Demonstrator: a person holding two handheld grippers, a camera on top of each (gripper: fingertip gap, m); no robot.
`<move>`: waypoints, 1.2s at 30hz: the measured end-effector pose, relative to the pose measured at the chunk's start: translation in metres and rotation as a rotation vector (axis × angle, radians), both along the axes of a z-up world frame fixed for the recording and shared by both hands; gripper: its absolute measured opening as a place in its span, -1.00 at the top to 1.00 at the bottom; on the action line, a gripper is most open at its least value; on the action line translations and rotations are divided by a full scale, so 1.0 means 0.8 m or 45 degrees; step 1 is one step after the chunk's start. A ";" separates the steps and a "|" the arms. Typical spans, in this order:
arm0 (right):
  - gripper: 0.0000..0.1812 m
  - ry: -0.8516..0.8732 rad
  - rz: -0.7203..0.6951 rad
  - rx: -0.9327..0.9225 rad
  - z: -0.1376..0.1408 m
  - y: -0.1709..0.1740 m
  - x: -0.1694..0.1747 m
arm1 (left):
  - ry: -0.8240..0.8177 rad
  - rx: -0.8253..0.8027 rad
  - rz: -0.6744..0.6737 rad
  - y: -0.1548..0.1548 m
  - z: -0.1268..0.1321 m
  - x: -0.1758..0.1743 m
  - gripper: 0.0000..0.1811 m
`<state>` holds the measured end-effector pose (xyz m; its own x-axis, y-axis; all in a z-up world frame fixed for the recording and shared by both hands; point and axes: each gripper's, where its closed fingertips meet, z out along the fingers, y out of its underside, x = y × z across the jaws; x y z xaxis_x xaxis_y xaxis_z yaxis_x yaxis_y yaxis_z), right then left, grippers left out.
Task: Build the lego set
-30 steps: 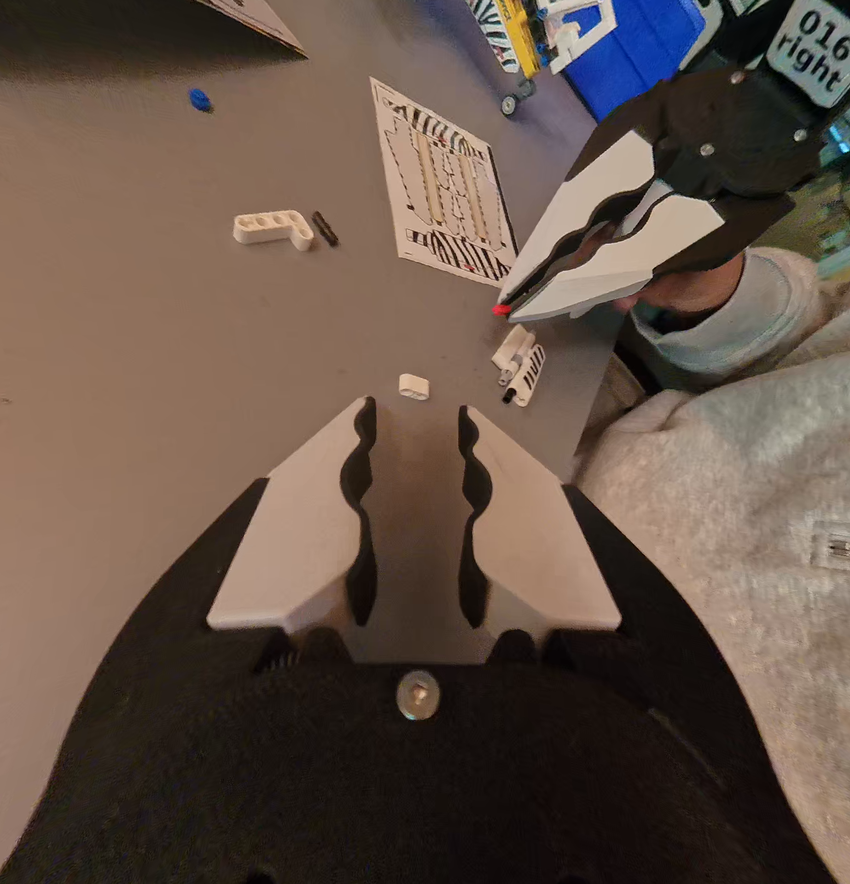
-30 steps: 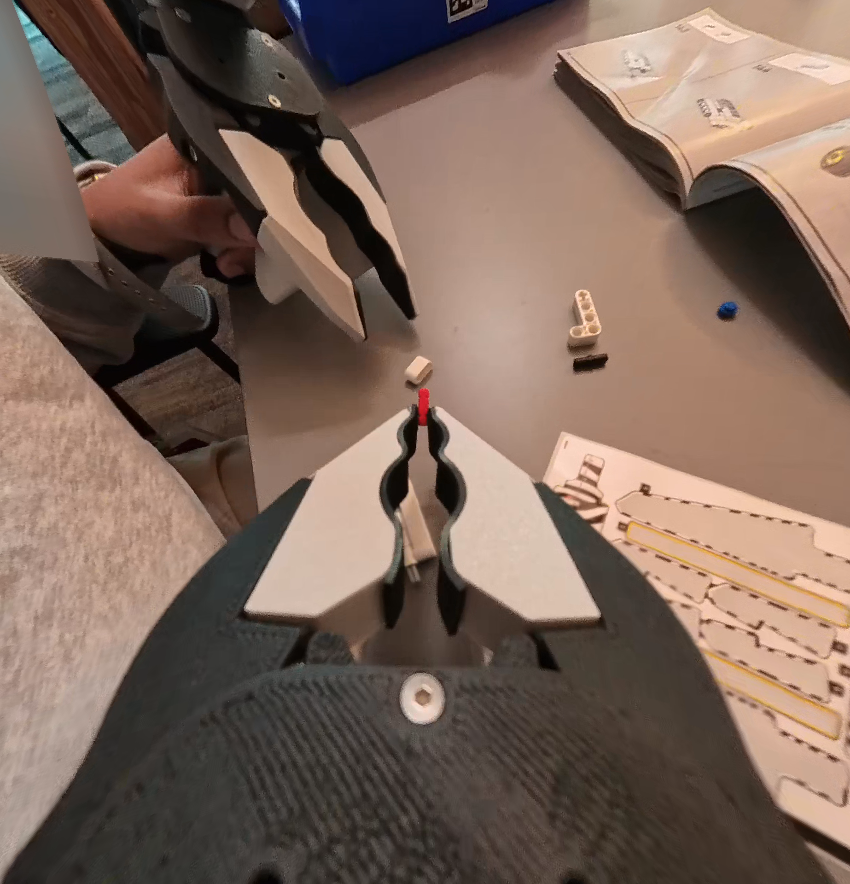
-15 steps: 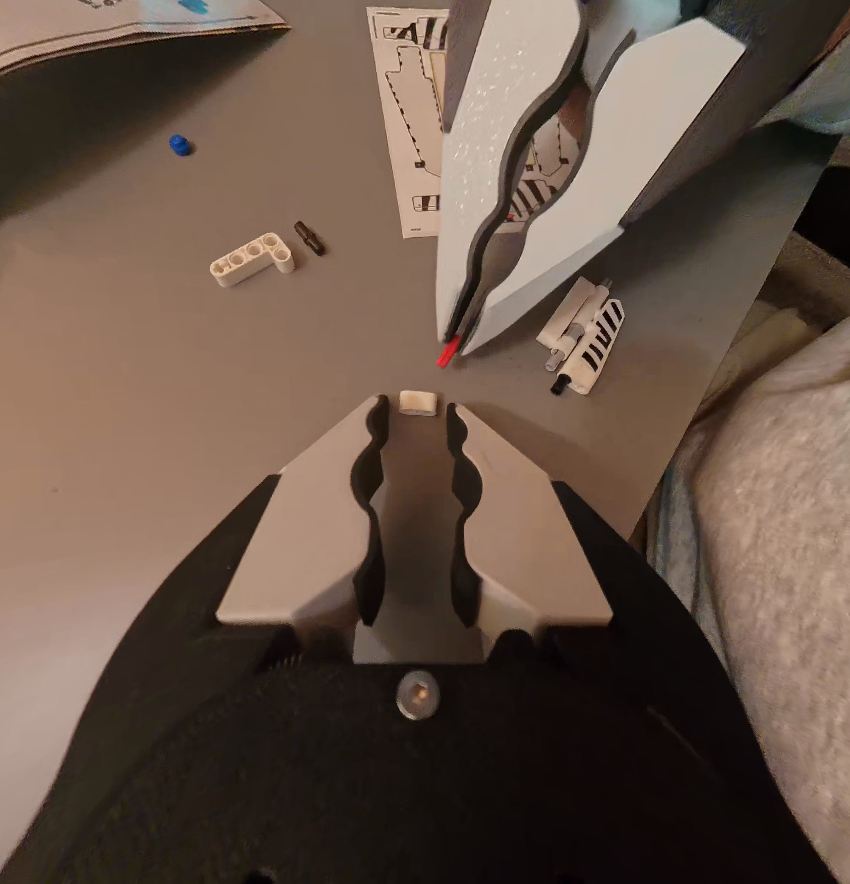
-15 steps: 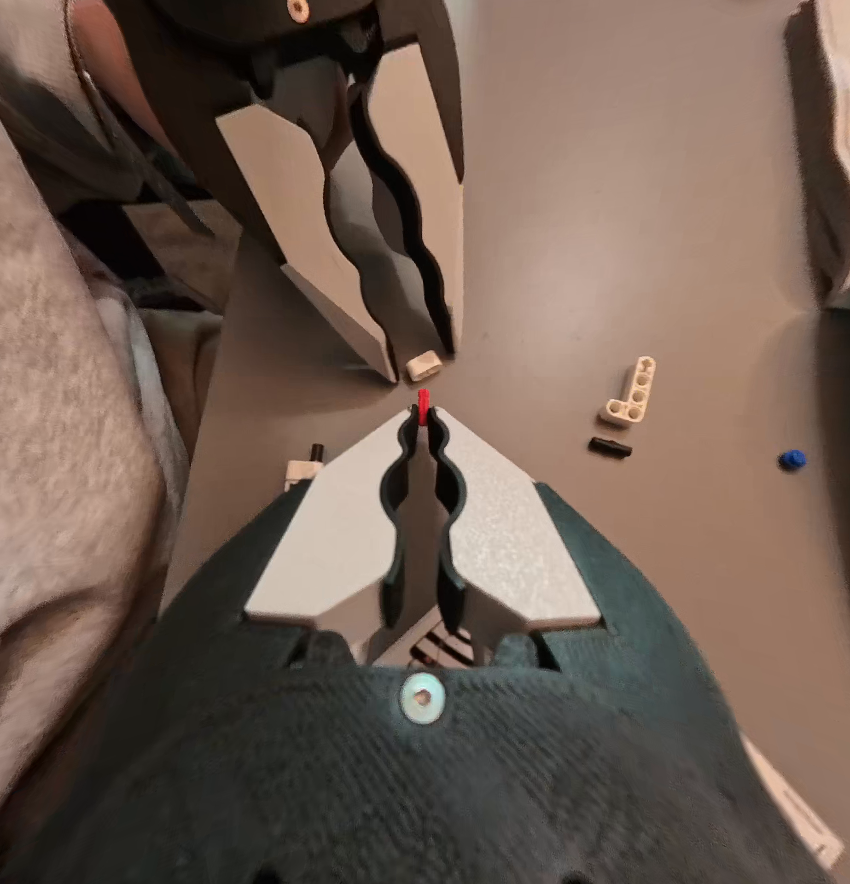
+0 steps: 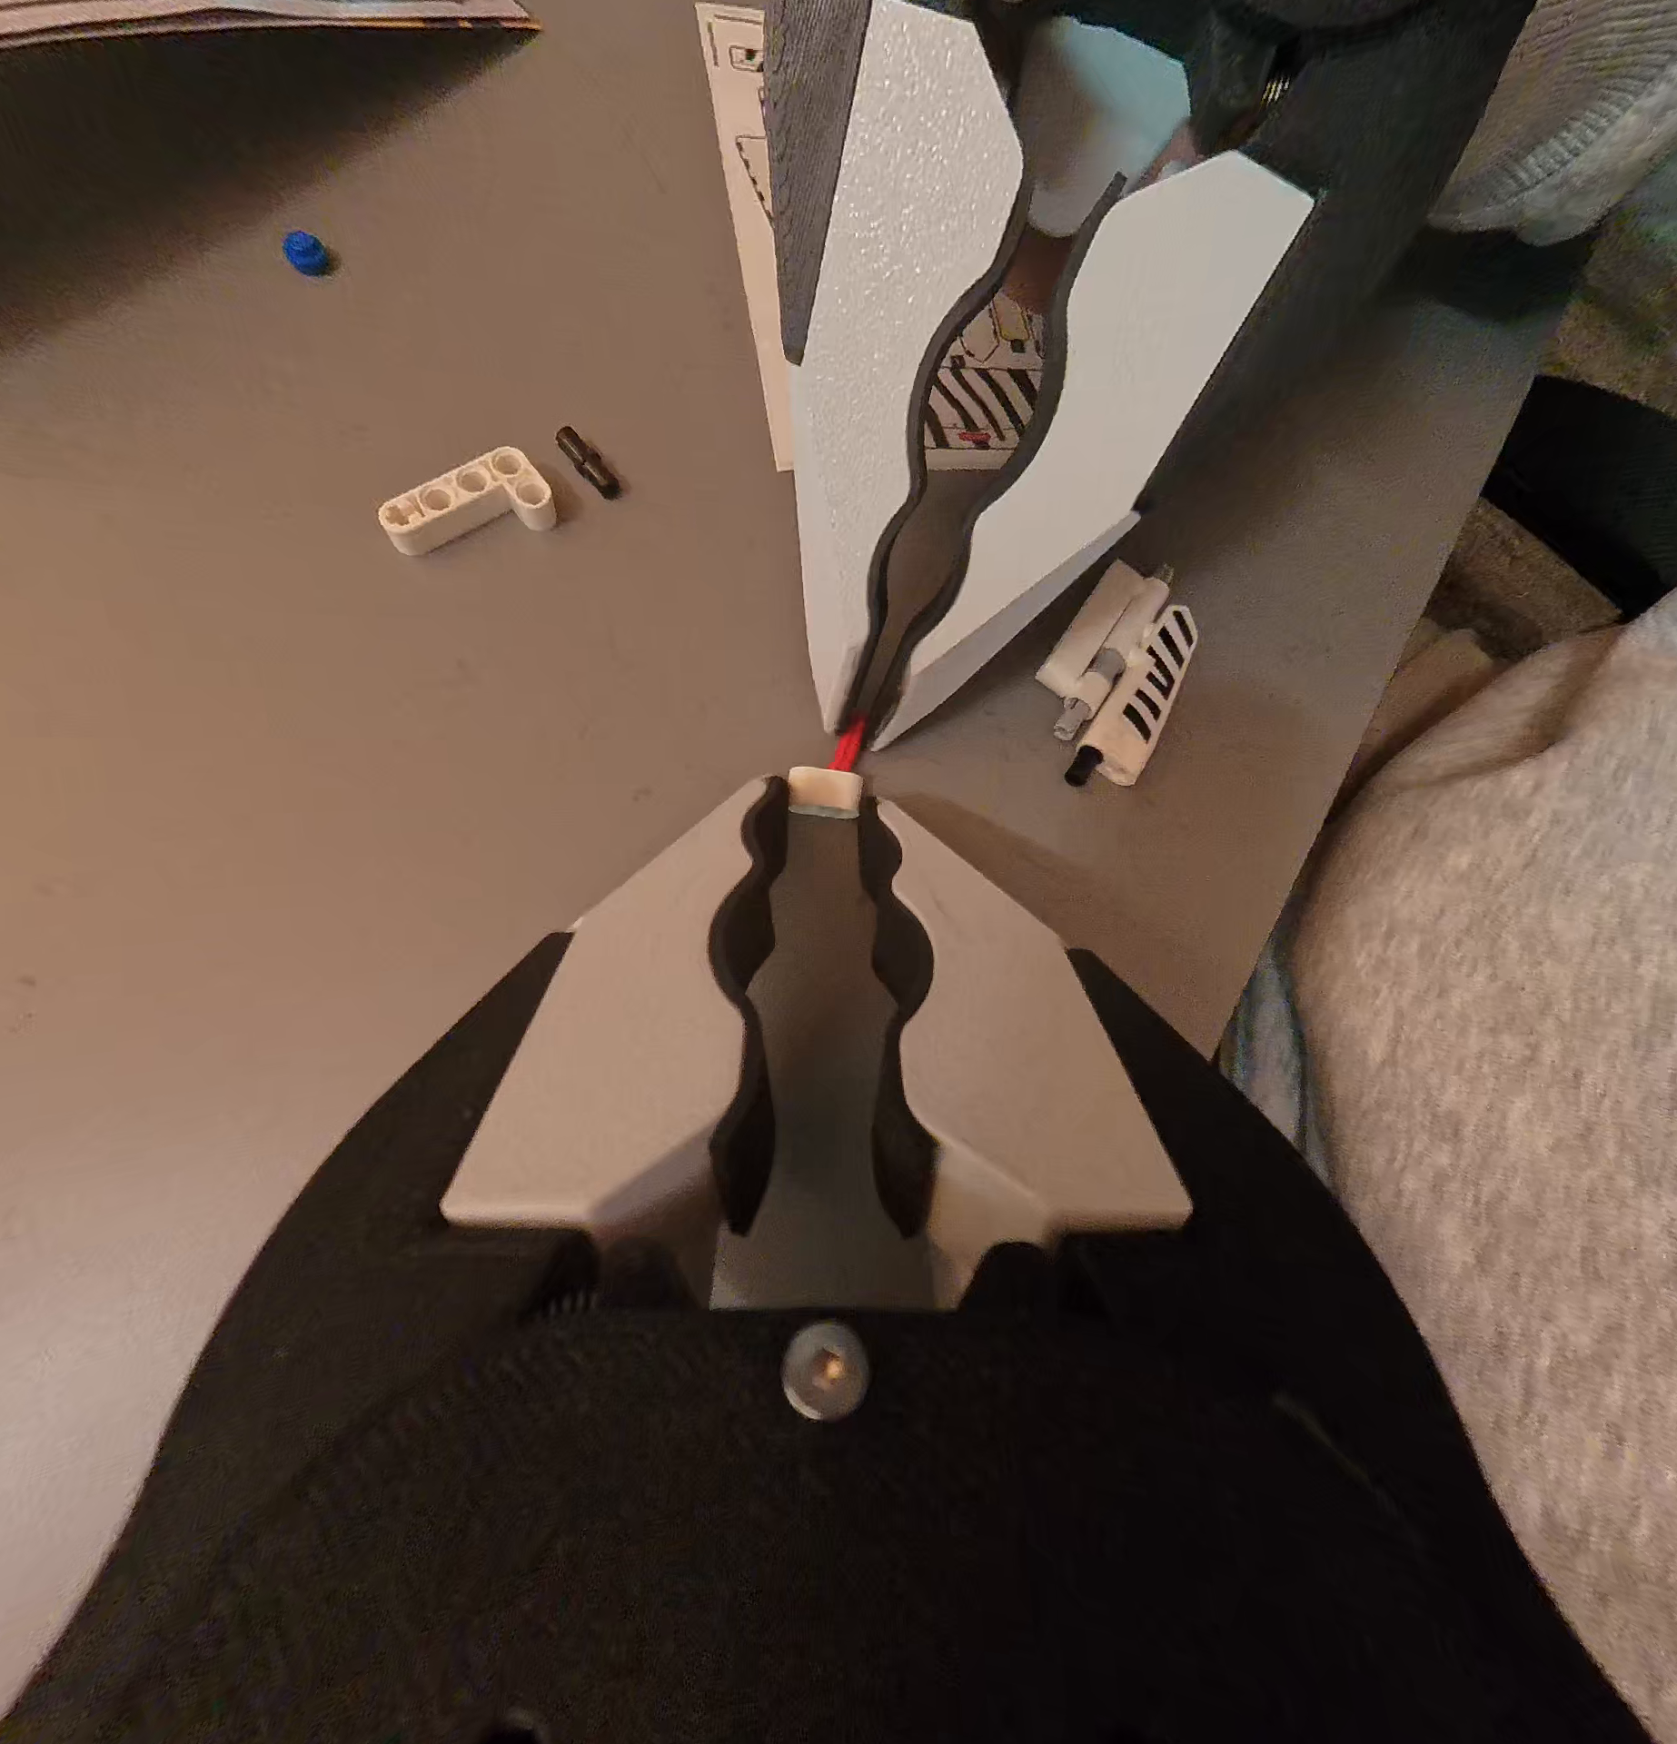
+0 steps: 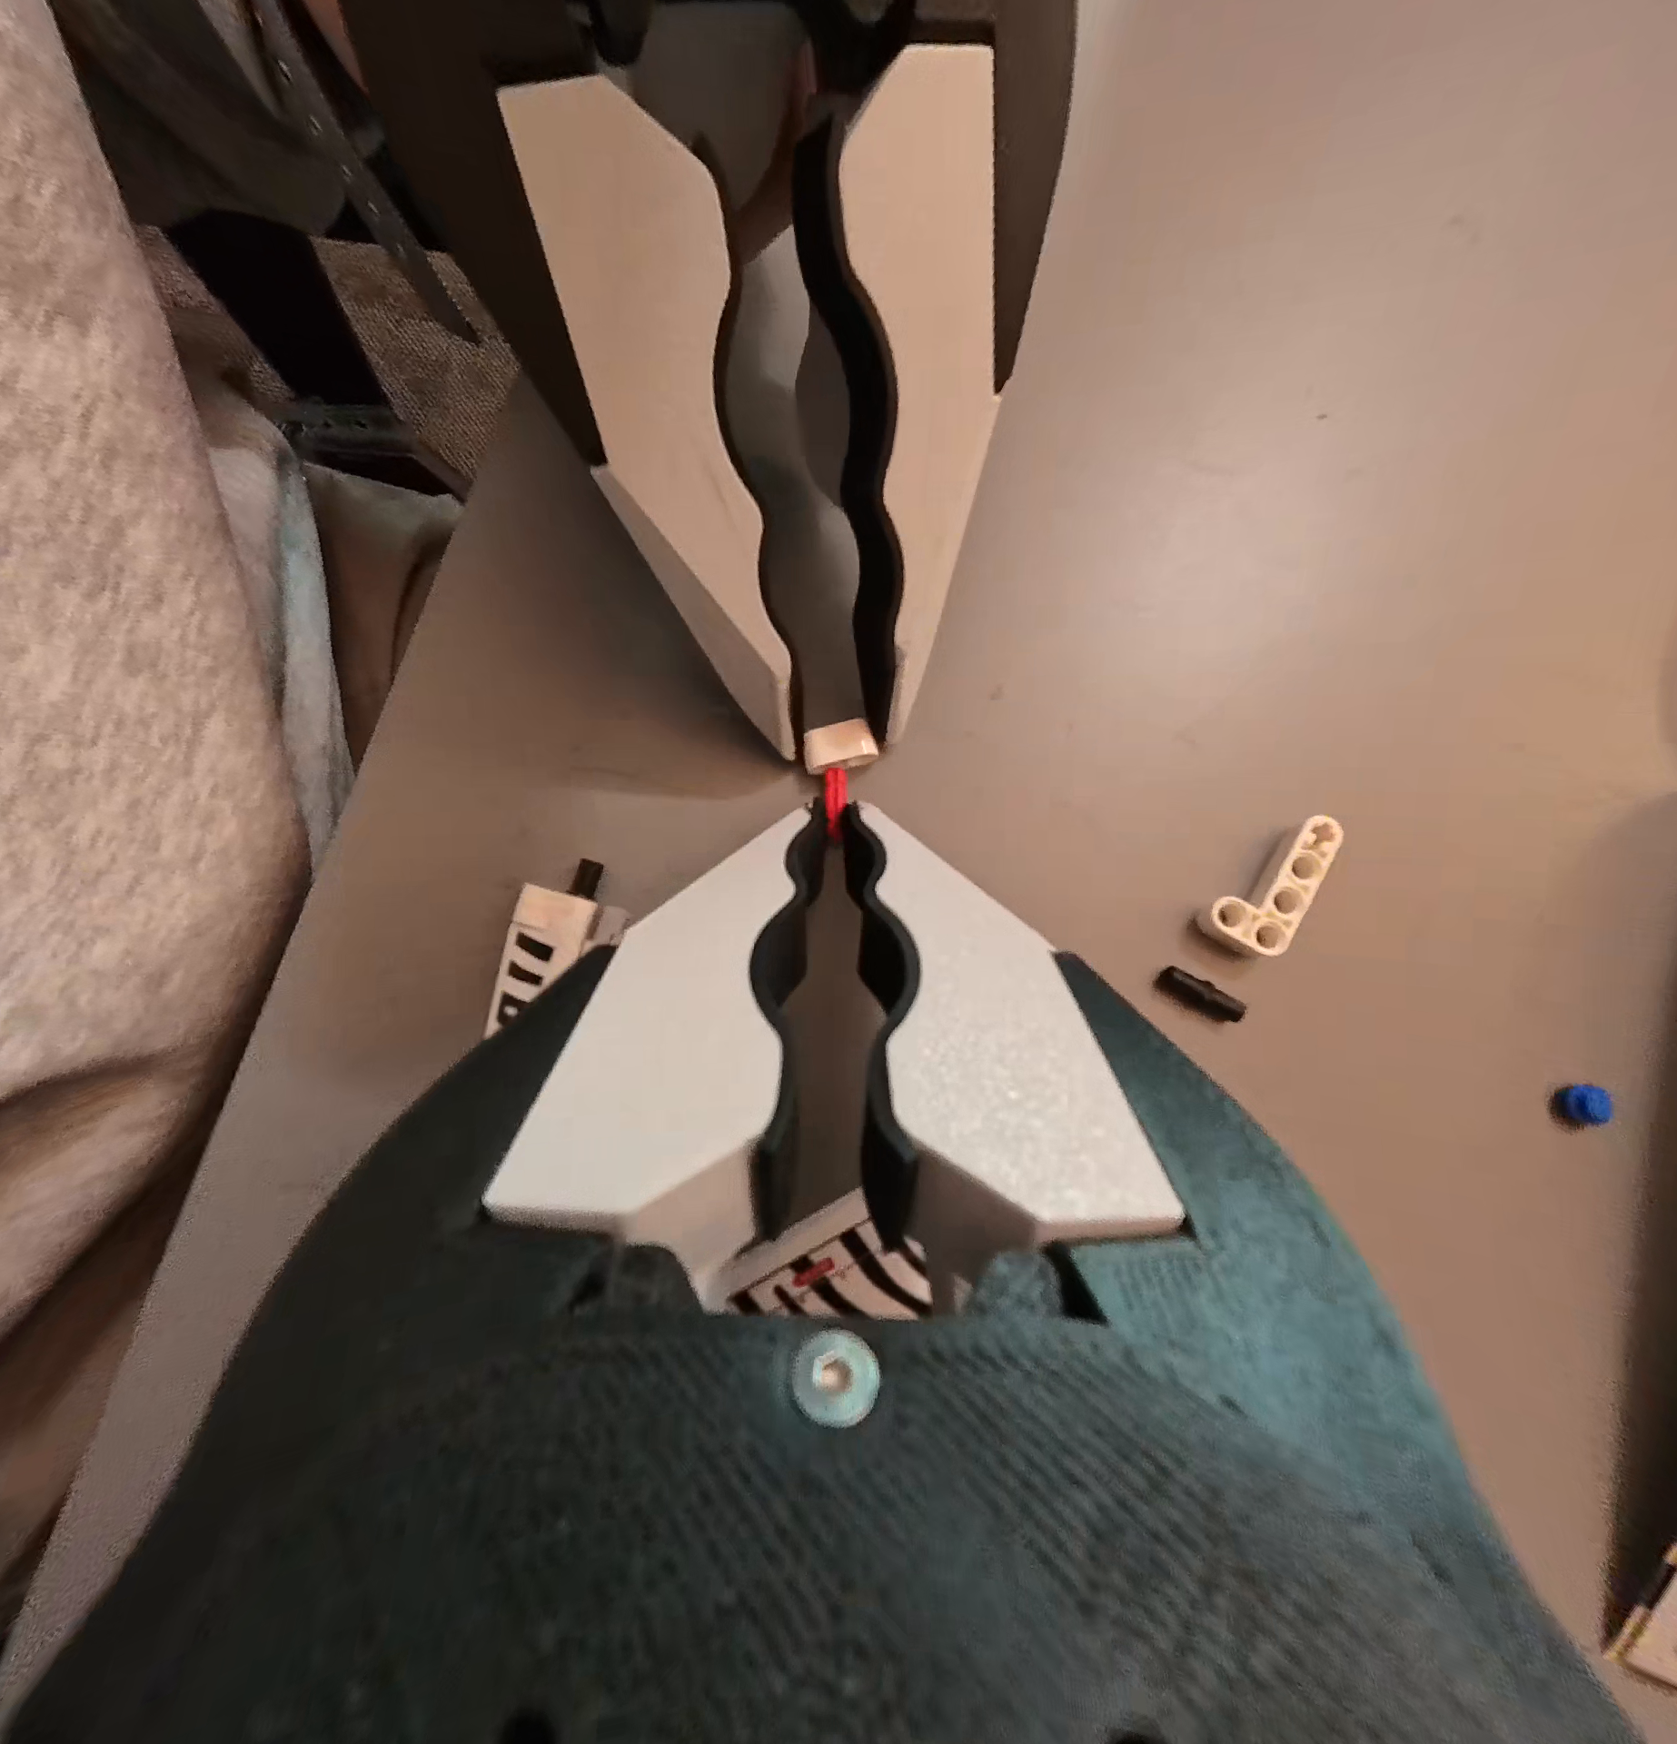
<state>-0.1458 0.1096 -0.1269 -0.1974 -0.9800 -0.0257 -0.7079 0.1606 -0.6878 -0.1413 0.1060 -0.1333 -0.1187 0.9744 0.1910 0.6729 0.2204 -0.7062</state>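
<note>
My left gripper (image 5: pixel 823 802) is shut on a small white Lego piece (image 5: pixel 823 788) held at its fingertips, low over the grey table (image 5: pixel 250 755). My right gripper (image 6: pixel 830 829) is shut on a thin red axle (image 6: pixel 833 788) that sticks out of its tips. The two grippers face each other tip to tip. The red axle's free end (image 5: pixel 851 746) meets the white piece (image 6: pixel 841 746). The right gripper (image 5: pixel 861 722) shows in the left wrist view, the left gripper (image 6: pixel 839 727) in the right wrist view.
On the table lie a white L-shaped beam (image 5: pixel 467 486), a black pin (image 5: pixel 587 462), a blue stud (image 5: pixel 306 253) and a white striped sub-assembly (image 5: pixel 1123 679). A sticker sheet (image 5: pixel 750 283) lies behind. The table edge and a person's grey sleeve (image 5: pixel 1524 1038) are close by. Left and right tips are no more than a few centimetres apart. From the right gripper's tips to the black pin (image 5: pixel 587 462) is close to 8 cm. Seen from the right wrist view (image 6: pixel 1213 990) as well.
The left gripper moved forward and closed on the white piece. The right gripper swung down opposite it and brought the red axle up to the piece.
</note>
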 end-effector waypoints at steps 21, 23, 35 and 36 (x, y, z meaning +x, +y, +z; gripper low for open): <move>1.00 -0.040 -0.061 -0.034 0.018 -0.008 -0.033 | 0.006 0.049 -0.021 0.001 0.000 -0.005 0.84; 1.00 -0.059 -0.131 -0.045 0.022 -0.014 -0.042 | 0.006 0.052 -0.021 0.001 0.000 -0.005 0.84; 0.88 -0.018 -0.361 0.026 0.002 -0.002 -0.036 | 0.007 0.051 -0.019 0.001 0.000 -0.006 0.84; 0.89 -0.010 -0.369 0.013 0.002 -0.003 -0.035 | 0.007 0.052 -0.019 0.001 0.000 -0.006 0.84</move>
<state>-0.1741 0.1076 -0.1257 -0.4691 -0.8823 -0.0377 -0.6259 0.3623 -0.6907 -0.1458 0.1066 -0.1335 -0.1030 0.9675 0.2311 0.6726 0.2389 -0.7003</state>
